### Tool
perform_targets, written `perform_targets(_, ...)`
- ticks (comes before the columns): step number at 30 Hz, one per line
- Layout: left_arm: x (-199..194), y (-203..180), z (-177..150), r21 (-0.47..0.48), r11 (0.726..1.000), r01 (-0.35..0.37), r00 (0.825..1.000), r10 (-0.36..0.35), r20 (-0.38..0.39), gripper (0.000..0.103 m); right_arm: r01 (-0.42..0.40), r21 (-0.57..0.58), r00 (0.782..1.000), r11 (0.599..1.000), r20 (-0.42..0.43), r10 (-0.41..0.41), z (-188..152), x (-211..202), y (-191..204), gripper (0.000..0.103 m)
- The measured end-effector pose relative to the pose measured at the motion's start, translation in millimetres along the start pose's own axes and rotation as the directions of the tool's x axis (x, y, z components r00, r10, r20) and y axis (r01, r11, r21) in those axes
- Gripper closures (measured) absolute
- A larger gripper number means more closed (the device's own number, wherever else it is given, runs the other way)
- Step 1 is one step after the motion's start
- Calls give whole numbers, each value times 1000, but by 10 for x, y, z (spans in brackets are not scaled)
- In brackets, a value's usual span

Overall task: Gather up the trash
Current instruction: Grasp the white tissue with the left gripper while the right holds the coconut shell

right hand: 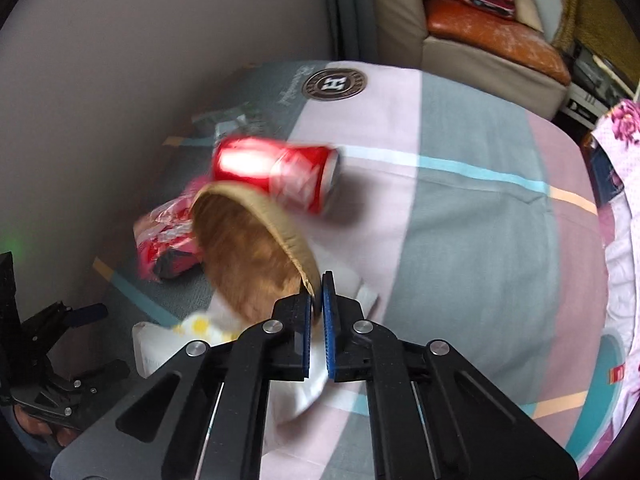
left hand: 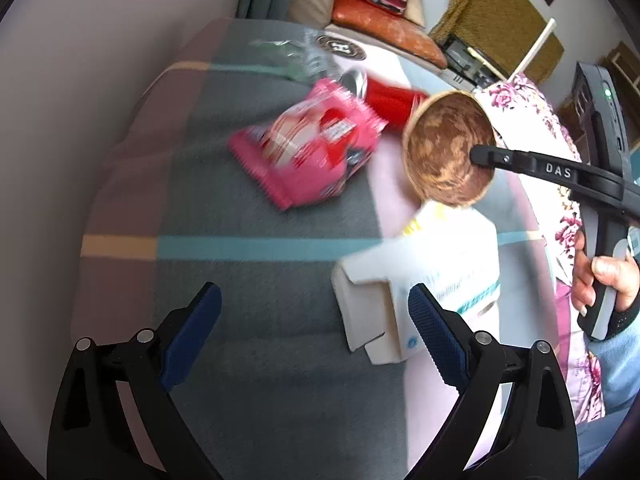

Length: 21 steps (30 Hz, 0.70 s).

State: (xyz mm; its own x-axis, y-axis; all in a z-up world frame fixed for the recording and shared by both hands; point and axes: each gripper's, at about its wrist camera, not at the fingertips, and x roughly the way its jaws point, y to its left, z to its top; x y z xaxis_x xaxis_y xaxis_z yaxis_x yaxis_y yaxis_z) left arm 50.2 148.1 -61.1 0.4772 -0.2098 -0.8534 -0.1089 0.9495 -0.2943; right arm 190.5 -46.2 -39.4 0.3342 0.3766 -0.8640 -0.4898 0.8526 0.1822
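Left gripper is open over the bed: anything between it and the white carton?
Nothing visible. The white carton lies just ahead of the open left gripper, beside its right finger; the brown bowl held by the right gripper hangs just beyond it.

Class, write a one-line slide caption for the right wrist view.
Right tool shut on brown coconut-shell bowl's rim above a striped bedsheet, red soda can behind.

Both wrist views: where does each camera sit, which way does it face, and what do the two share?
Left wrist: on the left tongs, open and empty, looking down at the bed, pink wrapper and white carton; the right hand shows.
Right wrist: on the right tongs, shut on the brown bowl rim, facing the red can.
Shared: bowl, can, wrapper, carton, bed.
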Motion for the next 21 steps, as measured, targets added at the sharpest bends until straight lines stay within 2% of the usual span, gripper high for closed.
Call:
perform_targets(7,51,-417,216,75,996,39,999,-39,1,8,56,89,996,994,63,-61,-108,-382,-465,98)
perform_targets(13,203,-994,499,167,984,69,998,-69,-9,9,80,164,993,983,77,-94,-319,-624,-867,98)
perform_targets(18,471,-1406,604,264,964,36,998,-23,-52,10,59,226,993,972,88,-80,-495,-758,-1180,98)
perform_targets(21,726,-1591,648,318,948,1,995,30,-91,27,39,259,993,965,96,-65,-583,-796,-1323,98)
